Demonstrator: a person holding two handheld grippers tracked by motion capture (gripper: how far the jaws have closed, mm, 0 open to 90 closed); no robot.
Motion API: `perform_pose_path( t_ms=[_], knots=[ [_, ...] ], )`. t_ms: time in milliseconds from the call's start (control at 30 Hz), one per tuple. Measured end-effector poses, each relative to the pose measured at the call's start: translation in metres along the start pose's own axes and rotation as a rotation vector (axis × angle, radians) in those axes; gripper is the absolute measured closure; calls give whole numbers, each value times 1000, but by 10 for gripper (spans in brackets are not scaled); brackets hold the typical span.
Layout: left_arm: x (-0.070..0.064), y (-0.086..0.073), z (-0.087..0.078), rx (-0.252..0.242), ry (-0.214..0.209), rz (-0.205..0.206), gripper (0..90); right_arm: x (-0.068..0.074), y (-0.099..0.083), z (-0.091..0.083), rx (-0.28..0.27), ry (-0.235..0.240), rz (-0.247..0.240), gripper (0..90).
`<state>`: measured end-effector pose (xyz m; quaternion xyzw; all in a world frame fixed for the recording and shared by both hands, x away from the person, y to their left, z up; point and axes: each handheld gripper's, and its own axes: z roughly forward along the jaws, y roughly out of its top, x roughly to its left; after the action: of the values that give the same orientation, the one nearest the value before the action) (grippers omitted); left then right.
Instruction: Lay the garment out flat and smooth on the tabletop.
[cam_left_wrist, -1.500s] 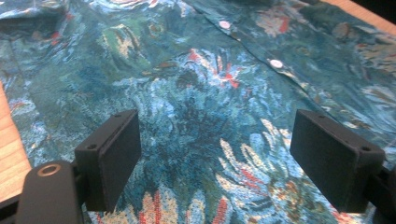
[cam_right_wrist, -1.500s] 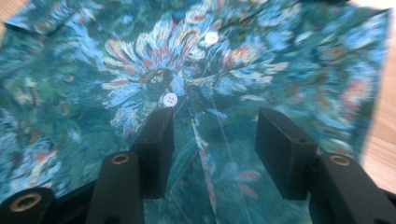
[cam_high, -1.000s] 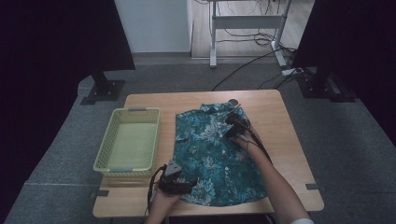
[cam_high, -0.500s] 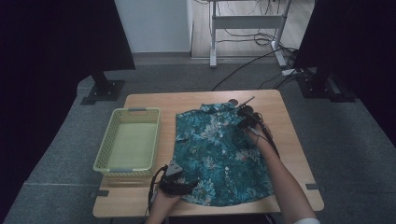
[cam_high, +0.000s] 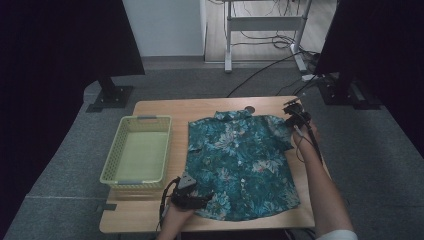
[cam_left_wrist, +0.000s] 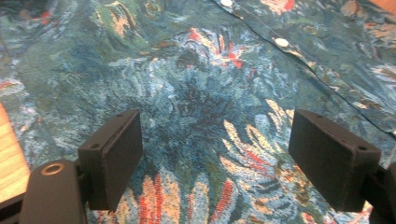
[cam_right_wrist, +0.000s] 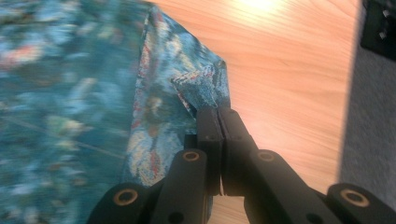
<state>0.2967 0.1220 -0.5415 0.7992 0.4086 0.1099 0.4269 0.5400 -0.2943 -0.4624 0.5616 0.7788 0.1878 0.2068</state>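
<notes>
Moved since a second ago: the right gripper (cam_high: 296, 116) has travelled outward from over the shirt's upper chest to the table's right edge, drawing the right sleeve (cam_high: 281, 131) out with it. The left gripper (cam_high: 189, 196) has kept its place at the near hem.

Item: short-sleeved shirt (cam_high: 239, 162), teal floral print with white buttons (cam_left_wrist: 281, 42), lying face up and nearly flat on the wooden table (cam_high: 200, 107), collar away from the person.

Right gripper (cam_right_wrist: 218, 122): jaws clamped together on a pinched tip of the sleeve hem (cam_right_wrist: 201, 86), bare wood just beyond it. Judgement: the sleeve is being spread flat, probably ahead of folding.

Left gripper (cam_left_wrist: 217, 154): jaws spread wide, resting above the fabric, gripping nothing.

Beside the left gripper, across the shirt's edge: a yellow-green plastic basket (cam_high: 112, 165) holding nothing.

Beyond the collar: a small dark round mark (cam_high: 248, 109), too small to identify.

Brands, labels, writing: none legible on shirt, basket or table.
</notes>
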Motion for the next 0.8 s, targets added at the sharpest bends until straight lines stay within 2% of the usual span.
perform_pose_path(
  t_ms=[133,333,400,467,533,600,700,733,767,800],
  knots=[
    [-1,1,-1,-3,-3,-1,174,-25,0,0,9,-37,54,883],
    [-2,0,1,0,-8,-5,174,-51,-5,0,39,-101,92,874],
    [-3,0,2,0,-8,-3,174,-61,-10,1,45,-113,129,786],
    [-4,0,2,1,-10,-3,174,-70,-16,3,61,-122,166,624],
    [-5,0,2,2,-11,-5,174,-76,-22,4,66,-141,196,548],
    [-5,1,3,6,-10,-7,174,-80,-27,1,55,-113,211,458],
    [-6,2,4,11,-9,-4,174,-84,-32,-4,51,-71,228,382],
    [-6,2,4,11,-9,-4,174,-84,-32,-4,51,-71,228,382],
    [-7,2,5,9,-11,-2,174,-86,-35,-8,57,-43,232,375],
    [-7,2,5,9,-11,-2,174,-86,-37,-11,57,-36,235,351]
  ],
)
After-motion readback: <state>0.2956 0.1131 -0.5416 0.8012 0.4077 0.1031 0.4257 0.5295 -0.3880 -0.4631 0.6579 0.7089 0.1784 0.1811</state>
